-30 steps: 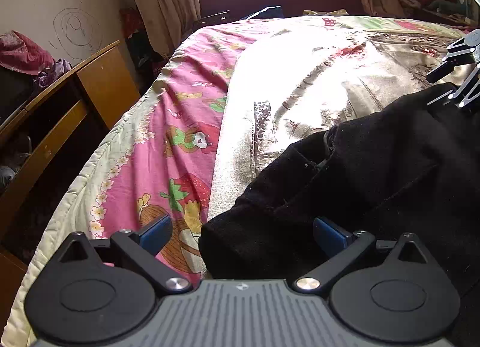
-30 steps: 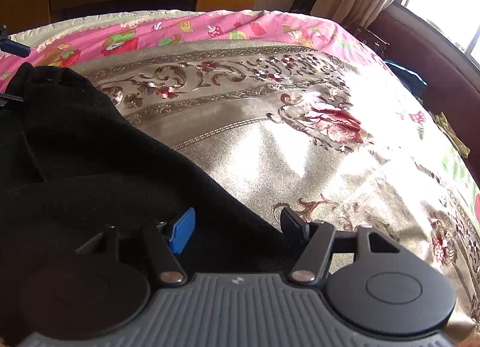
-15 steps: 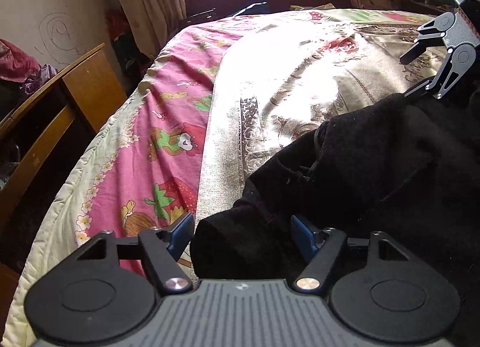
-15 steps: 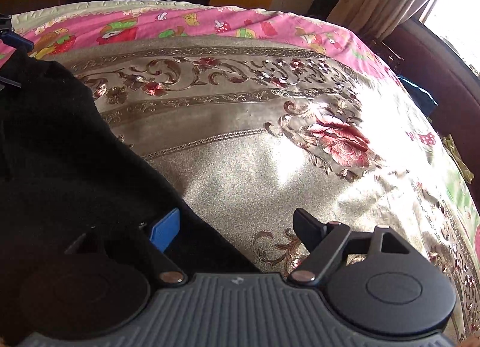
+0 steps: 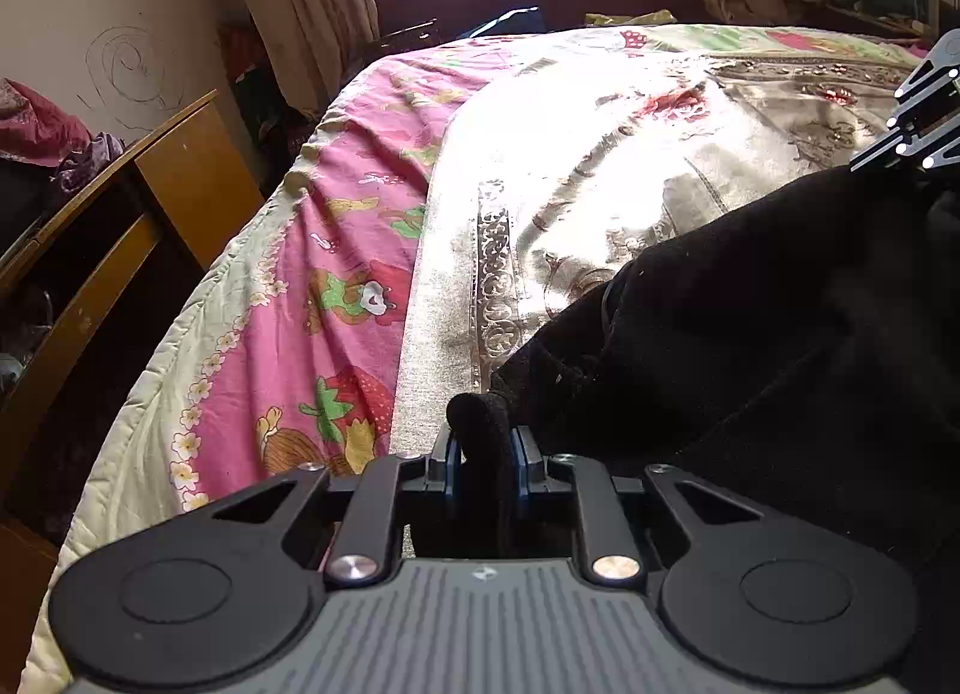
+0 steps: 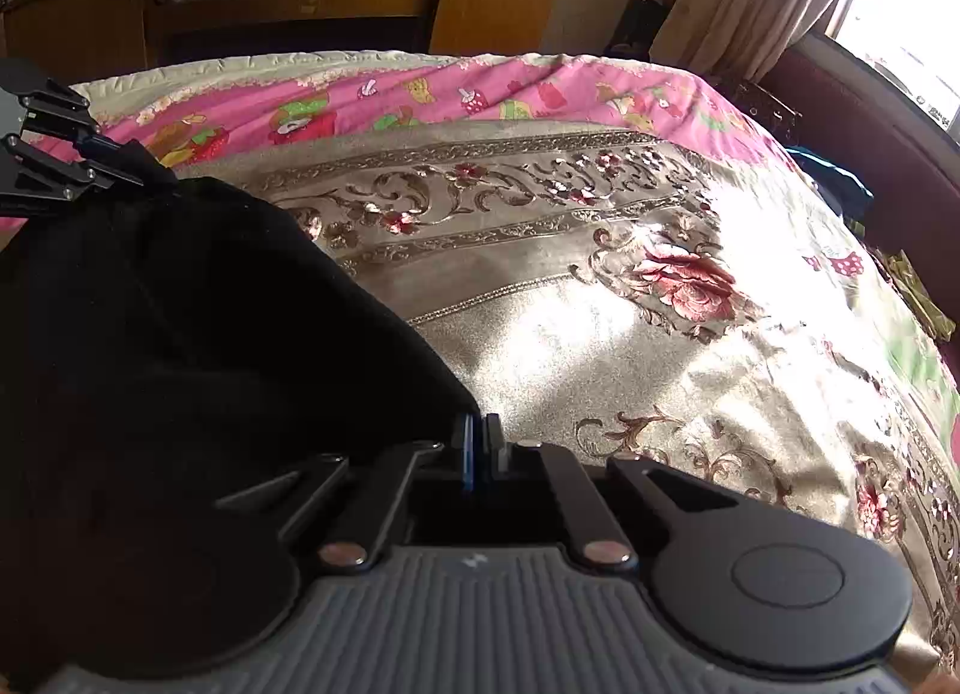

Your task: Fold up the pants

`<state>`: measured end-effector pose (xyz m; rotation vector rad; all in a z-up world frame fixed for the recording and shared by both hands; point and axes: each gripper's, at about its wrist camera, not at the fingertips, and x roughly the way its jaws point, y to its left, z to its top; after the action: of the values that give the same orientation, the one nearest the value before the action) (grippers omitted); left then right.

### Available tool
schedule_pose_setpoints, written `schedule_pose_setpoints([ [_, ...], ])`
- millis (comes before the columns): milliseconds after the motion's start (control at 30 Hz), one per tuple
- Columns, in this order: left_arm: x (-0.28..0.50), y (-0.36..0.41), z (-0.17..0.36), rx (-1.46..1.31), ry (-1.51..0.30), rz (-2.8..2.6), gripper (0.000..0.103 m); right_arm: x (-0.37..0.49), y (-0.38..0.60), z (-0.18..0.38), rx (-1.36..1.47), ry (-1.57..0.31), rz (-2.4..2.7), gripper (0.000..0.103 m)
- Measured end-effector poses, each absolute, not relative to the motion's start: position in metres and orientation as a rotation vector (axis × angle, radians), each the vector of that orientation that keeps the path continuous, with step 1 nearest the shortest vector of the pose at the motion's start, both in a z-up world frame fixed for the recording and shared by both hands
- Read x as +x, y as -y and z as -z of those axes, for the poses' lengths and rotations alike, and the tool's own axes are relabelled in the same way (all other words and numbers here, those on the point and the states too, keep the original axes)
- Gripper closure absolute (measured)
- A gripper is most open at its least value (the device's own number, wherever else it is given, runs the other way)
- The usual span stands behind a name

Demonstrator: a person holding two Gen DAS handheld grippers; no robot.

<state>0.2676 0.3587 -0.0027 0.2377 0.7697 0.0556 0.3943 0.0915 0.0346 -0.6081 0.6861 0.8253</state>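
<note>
Both grippers clamped on the black pants, ready to lift!

Left gripper [image 5: 485, 457] has just closed on a thick bunched edge; right gripper [image 6: 480, 448] has just snapped nearly shut on a thin edge of the pants [image 5: 750, 334], which could slip out. Pants lie on the bed [image 6: 600, 334]; its edge [image 5: 180, 394] drops at nine o'clock, open room toward twelve.
</note>
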Motion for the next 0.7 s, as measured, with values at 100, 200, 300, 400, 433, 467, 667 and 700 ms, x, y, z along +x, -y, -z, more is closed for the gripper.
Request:
schedule_pose_setpoints([
  [100, 0.238, -0.361, -0.018, 0.2, -0.71, -0.055, 0.073, 0.341, -0.07, -0.064, -0.592, -0.662, -0.849, 0.1],
  [200, 0.189, -0.362, -0.04, 0.147, -0.646, -0.043, 0.073, 0.27, -0.045, -0.093, -0.569, -0.656, -0.88, 0.1],
  [300, 0.123, -0.361, -0.053, 0.082, -0.607, -0.045, 0.073, 0.203, -0.022, -0.112, -0.476, -0.712, -0.922, 0.101],
  [400, 0.071, -0.357, -0.045, 0.04, -0.615, -0.076, 0.073, 0.146, -0.015, -0.098, -0.427, -0.837, -0.978, 0.101],
  [433, 0.054, -0.354, -0.036, 0.046, -0.627, -0.088, 0.073, 0.131, -0.017, -0.085, -0.429, -0.885, -0.994, 0.101],
  [467, 0.043, -0.351, -0.027, 0.048, -0.645, -0.096, 0.073, 0.121, -0.018, -0.073, -0.431, -0.918, -0.998, 0.101],
  [667, 0.007, -0.346, 0.019, 0.063, -0.755, -0.149, 0.073, 0.083, -0.039, -0.02, -0.57, -0.935, -0.955, 0.098],
  [700, 0.002, -0.346, 0.02, 0.065, -0.751, -0.154, 0.072, 0.078, -0.043, -0.023, -0.583, -0.901, -0.97, 0.098],
])
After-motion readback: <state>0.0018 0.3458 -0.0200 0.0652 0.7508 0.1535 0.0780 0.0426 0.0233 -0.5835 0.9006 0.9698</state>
